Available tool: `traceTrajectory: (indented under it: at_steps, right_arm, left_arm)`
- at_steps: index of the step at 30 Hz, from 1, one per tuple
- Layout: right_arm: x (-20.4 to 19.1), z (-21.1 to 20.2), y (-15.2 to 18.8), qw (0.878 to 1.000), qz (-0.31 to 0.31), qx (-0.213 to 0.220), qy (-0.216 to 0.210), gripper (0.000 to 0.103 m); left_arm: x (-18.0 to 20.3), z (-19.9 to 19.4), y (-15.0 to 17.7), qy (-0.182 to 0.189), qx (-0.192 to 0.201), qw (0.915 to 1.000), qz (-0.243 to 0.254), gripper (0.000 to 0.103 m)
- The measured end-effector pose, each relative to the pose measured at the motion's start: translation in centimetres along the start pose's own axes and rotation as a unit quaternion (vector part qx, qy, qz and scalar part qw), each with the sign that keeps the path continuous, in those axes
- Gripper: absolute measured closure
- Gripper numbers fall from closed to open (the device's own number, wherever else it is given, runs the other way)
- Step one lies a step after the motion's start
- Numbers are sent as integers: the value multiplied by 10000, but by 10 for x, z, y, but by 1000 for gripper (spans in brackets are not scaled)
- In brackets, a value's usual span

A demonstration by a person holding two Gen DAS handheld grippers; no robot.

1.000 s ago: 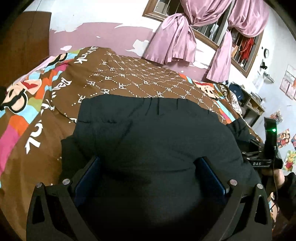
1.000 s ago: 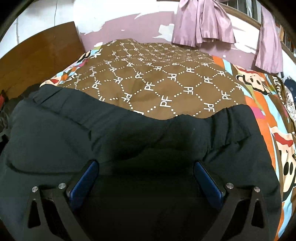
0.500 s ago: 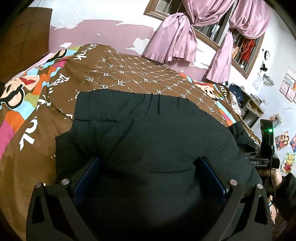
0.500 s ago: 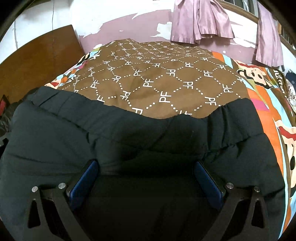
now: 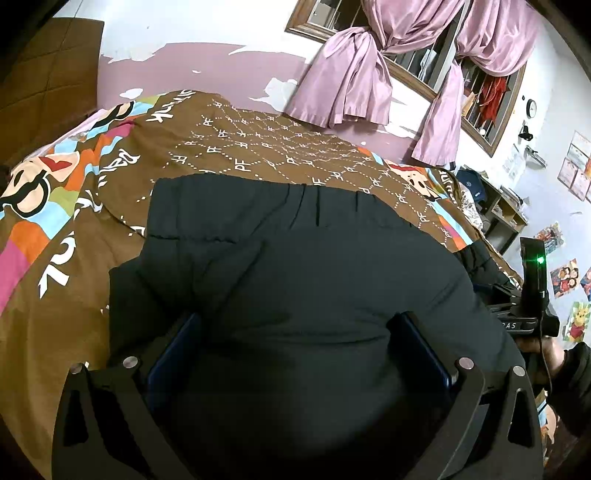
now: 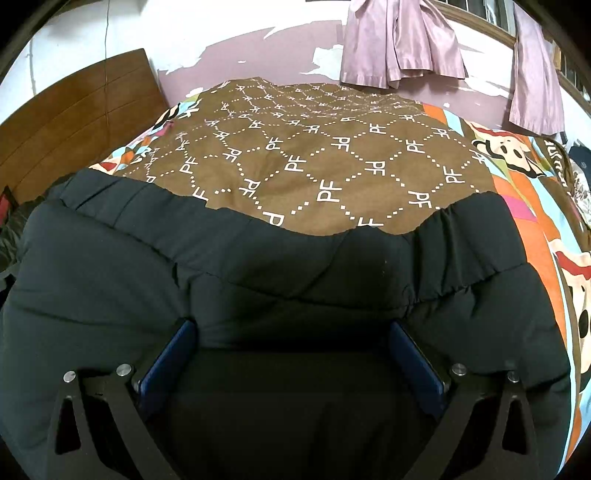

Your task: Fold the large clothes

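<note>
Your left gripper [image 5: 295, 354] and right gripper [image 6: 291, 354] both sit wide apart low in frame over the puffy black jacket [image 5: 303, 266], which fills the lower frame on the bedspread [image 6: 332, 158].

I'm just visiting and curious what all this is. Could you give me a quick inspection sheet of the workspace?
Surface: bed with a brown patterned cover.
Job's things: black padded coat lying on the cover, hem toward the far side.
Clutter: nothing seen on the bed besides the coat.
Grippers: left gripper and right gripper both open, fingers spread over the coat.
Cables: thin wire on the wall.
Surroundings: pink curtains, barred window, wooden headboard, posters, shelf.
</note>
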State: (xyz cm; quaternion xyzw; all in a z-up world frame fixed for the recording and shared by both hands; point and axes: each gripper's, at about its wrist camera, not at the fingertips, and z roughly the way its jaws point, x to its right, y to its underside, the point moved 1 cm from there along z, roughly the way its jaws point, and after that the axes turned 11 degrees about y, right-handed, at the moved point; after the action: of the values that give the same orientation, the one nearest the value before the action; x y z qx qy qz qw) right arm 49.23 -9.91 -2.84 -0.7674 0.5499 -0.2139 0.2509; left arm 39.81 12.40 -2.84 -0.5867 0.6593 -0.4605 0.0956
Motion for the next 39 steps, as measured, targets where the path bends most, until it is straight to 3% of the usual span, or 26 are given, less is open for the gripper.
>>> traceTrajectory:
  at_steps: [12, 19, 26, 31, 37, 39]
  right_arm:
    - [-5, -10, 8, 9994, -80, 282, 198, 0]
    - [-4, -12, 9, 9992, -84, 313, 226, 0]
    - [-1, -32, 17, 9972, 32, 703, 249, 0]
    - [21, -68, 24, 9895, 555, 1329, 132, 0]
    - [57, -85, 33, 9878, 1027, 1158, 174, 0]
    - [66, -88, 37, 9897, 899, 1078, 279, 0]
  left_arm:
    - [4, -9, 6, 16, 275, 9995, 127, 1]
    - [5, -4, 7, -91, 219, 9995, 186, 1]
    - [5, -12, 12, -21, 370, 9991, 207, 1]
    - [4, -33, 13, -72, 590, 9982, 21, 1]
    - [-15, -69, 14, -86, 797, 9955, -509, 1]
    - [-28, -77, 14, -355, 726, 9931, -846, 1]
